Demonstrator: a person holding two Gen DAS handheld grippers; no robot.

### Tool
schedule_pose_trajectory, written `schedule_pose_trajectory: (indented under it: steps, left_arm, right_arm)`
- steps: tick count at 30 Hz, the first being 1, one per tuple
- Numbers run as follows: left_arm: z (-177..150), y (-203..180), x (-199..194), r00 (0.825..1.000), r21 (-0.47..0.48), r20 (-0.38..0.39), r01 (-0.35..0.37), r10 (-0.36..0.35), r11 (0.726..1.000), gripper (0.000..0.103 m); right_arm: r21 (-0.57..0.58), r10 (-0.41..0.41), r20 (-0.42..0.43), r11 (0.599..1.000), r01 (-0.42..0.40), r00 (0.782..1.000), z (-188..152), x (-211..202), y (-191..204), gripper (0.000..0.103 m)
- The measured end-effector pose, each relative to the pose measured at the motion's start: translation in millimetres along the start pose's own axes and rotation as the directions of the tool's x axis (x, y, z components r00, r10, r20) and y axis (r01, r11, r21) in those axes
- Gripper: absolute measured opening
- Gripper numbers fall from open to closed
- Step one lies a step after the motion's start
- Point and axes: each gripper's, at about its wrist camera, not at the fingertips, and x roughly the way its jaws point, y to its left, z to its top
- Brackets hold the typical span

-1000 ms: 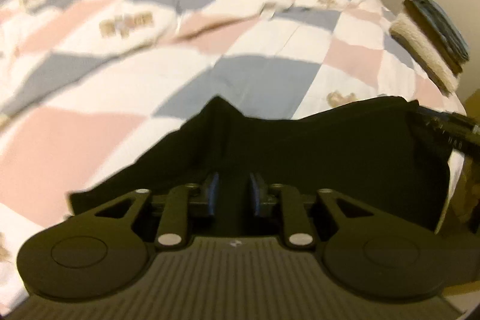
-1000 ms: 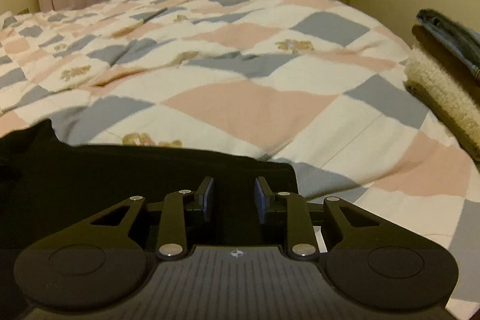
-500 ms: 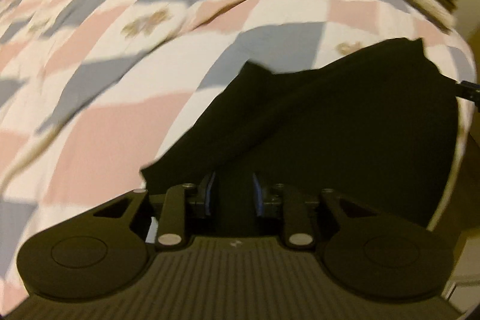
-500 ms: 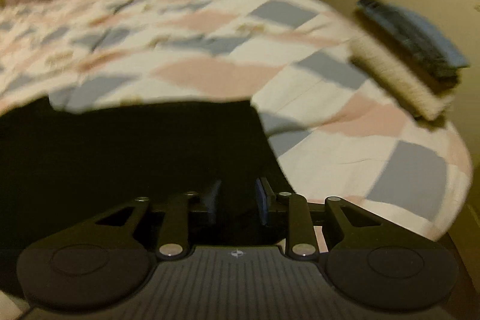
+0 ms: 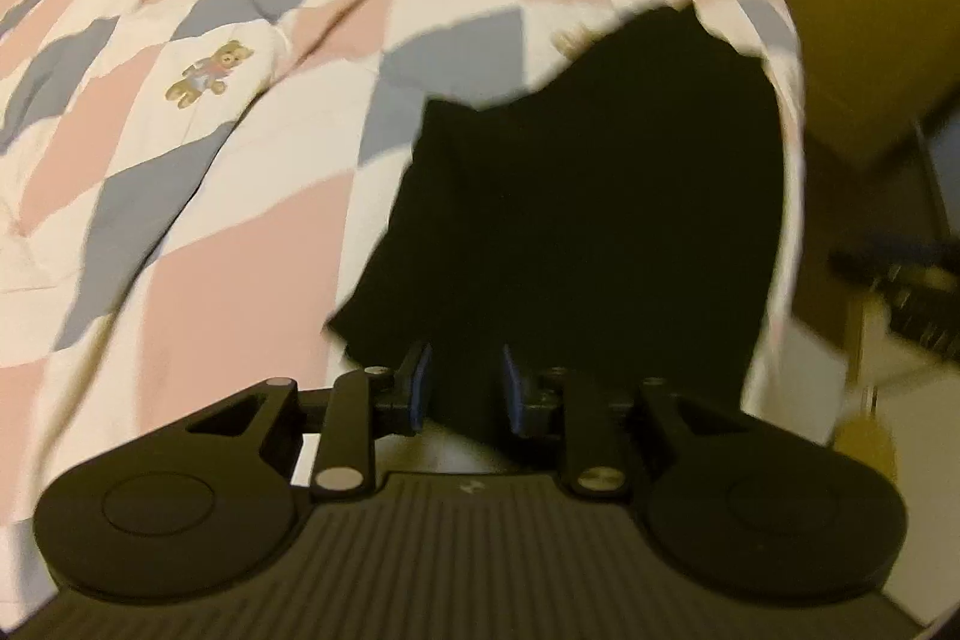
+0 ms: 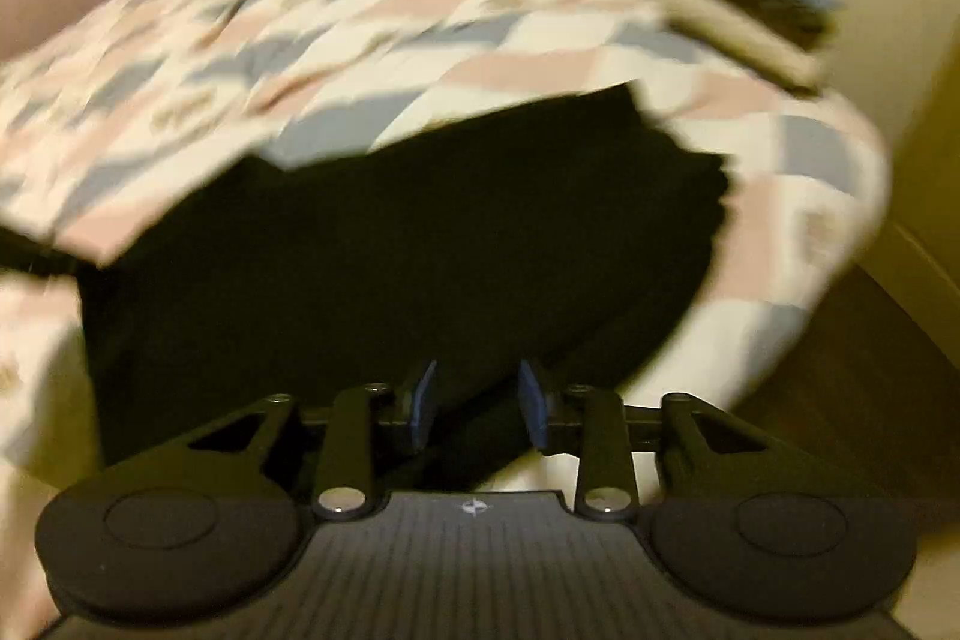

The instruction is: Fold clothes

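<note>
Left hand-held gripper [image 5: 462, 388] grasps the black garment [image 5: 588, 196]; right hand-held gripper [image 6: 477, 403] is opening around it.

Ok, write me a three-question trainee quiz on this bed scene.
1. True or false: the black garment lies on a plain white sheet.
2. Multiple choice: what sits at the far corner of the quilt? A) a stack of folded clothes B) a pillow C) a laundry basket
3. Fill in: black fabric runs between the blue pads of the left tongs and of the right tongs; the right tongs' jaws are ____.

Key: 1 false, it lies on a checked quilt of pink, grey and white. 2 A. 3 opening.
</note>
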Motion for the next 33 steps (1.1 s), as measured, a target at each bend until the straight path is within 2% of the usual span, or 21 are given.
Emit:
schedule_pose_trajectory:
  steps: [1, 2, 3, 6, 8, 10, 12, 14, 20, 24, 29, 33]
  left_arm:
    - [-5, -2, -9, 1.000, 0.020, -0.021, -0.007, 0.008, 1.000, 0.022]
    - [-9, -4, -19, 0.999, 0.031, -0.039, -0.011, 0.012, 0.999, 0.027]
    - [-12, -6, -28, 0.999, 0.031, -0.053, -0.011, 0.013, 0.999, 0.035]
    - [-18, -17, -55, 0.998, 0.044, -0.069, 0.012, -0.009, 0.999, 0.039]
    - [-17, -28, -74, 0.998, 0.074, -0.060, 0.022, -0.017, 0.997, 0.042]
    - [-14, -40, -92, 0.999, 0.111, -0.034, 0.035, -0.032, 0.993, 0.047]
    - [-10, -50, -109, 0.999, 0.149, 0.002, 0.039, -0.040, 0.988, 0.055]
    - [-6, -59, -124, 0.998, 0.181, 0.035, 0.050, -0.057, 0.982, 0.057]
    - [-2, -79, -155, 0.992, 0.241, 0.100, 0.056, -0.082, 0.969, 0.062]
    - [-6, -88, -164, 0.991, 0.278, 0.118, 0.033, -0.068, 0.960, 0.065]
    - [-16, -90, -162, 0.994, 0.315, 0.107, -0.002, -0.034, 0.949, 0.068]
    - [-26, -84, -154, 0.997, 0.325, 0.083, -0.024, -0.003, 0.945, 0.068]
  right_arm:
    - [0.030, -0.035, 0.011, 0.999, 0.035, 0.999, -2, -21, 7, 0.047]
    - [0.057, -0.051, 0.010, 0.997, 0.051, 0.999, -5, -36, 13, 0.054]
    - [0.095, -0.057, -0.005, 0.994, 0.057, 0.998, -9, -51, 19, 0.057]
    - [0.213, -0.056, -0.077, 0.974, 0.071, 0.995, -21, -84, 33, 0.057]
    - [0.310, -0.025, -0.117, 0.949, 0.060, 0.993, -29, -100, 37, 0.057]
    - [0.387, 0.010, -0.130, 0.921, 0.042, 0.991, -31, -115, 41, 0.057]
    - [0.419, 0.003, -0.122, 0.906, 0.049, 0.993, -30, -133, 46, 0.060]
    - [0.428, -0.021, -0.099, 0.902, 0.062, 0.995, -28, -151, 49, 0.067]
    - [0.464, -0.076, -0.034, 0.882, 0.083, 0.997, -24, -189, 53, 0.068]
    - [0.482, -0.096, -0.010, 0.871, 0.089, 0.995, -25, -205, 56, 0.070]
    - [0.503, -0.105, -0.036, 0.858, 0.108, 0.994, -30, -209, 59, 0.078]
    - [0.506, -0.097, -0.079, 0.854, 0.124, 0.992, -38, -203, 66, 0.079]
